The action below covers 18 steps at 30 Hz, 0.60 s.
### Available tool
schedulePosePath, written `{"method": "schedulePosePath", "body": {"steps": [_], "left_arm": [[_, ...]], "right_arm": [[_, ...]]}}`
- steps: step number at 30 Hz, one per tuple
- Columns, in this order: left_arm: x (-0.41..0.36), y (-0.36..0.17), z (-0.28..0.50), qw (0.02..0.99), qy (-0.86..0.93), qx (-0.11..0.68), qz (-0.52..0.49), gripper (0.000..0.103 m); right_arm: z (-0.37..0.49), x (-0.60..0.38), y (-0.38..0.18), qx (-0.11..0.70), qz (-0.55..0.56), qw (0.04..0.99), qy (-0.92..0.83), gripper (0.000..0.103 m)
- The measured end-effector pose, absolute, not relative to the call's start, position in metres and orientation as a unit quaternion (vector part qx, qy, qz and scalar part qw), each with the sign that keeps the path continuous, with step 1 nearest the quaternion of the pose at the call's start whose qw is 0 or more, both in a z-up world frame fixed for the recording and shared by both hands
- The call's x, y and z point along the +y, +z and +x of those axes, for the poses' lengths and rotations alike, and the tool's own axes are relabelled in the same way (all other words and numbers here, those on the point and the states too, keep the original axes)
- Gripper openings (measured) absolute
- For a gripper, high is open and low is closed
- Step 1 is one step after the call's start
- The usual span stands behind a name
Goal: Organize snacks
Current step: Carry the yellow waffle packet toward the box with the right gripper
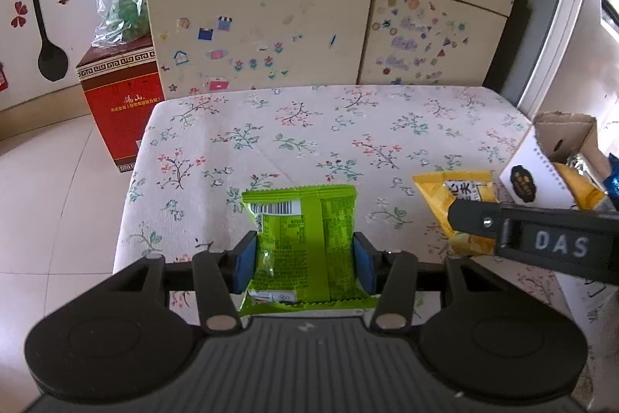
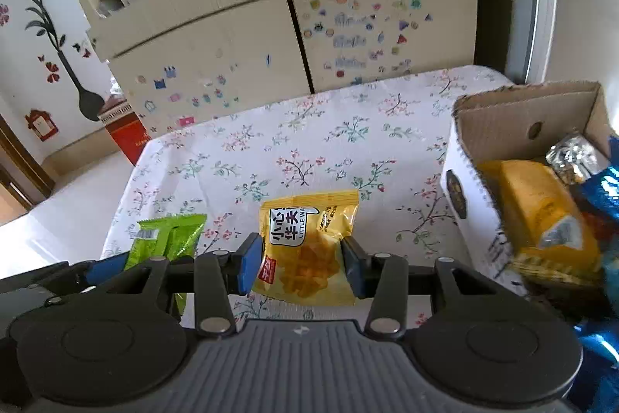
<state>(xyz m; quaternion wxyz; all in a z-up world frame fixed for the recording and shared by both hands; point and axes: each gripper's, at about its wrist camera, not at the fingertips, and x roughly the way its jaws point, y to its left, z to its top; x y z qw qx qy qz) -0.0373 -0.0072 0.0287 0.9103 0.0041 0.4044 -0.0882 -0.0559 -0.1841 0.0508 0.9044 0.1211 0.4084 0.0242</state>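
Green snack packet (image 1: 305, 242) sits pinched between the left gripper (image 1: 305, 260) pads; yellow packet (image 2: 307, 246) is likewise clamped by the right gripper (image 2: 301, 264). Both look light, crinkly and slippery, so mid-body grips suit before the cardboard box (image 2: 499, 126).

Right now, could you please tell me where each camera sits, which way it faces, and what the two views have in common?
Left wrist: sits on the left gripper, looking forward over the green snack packet between its fingers; the right gripper enters from the right.
Right wrist: sits on the right gripper, looking over the yellow snack packet between its fingers, cardboard box to the right.
Shared: both packets, box, floral tablecloth, stickered cabinet.
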Motion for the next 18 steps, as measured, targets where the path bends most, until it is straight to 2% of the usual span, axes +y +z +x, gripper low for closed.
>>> {"method": "schedulePosePath", "body": {"steps": [18], "left_arm": [[0.002, 0.051, -0.071, 0.915, -0.096, 0.391, -0.043, 0.050]], "right_arm": [[-0.111, -0.208, 0.093, 0.364, 0.123, 0.922, 0.048, 0.051]]}}
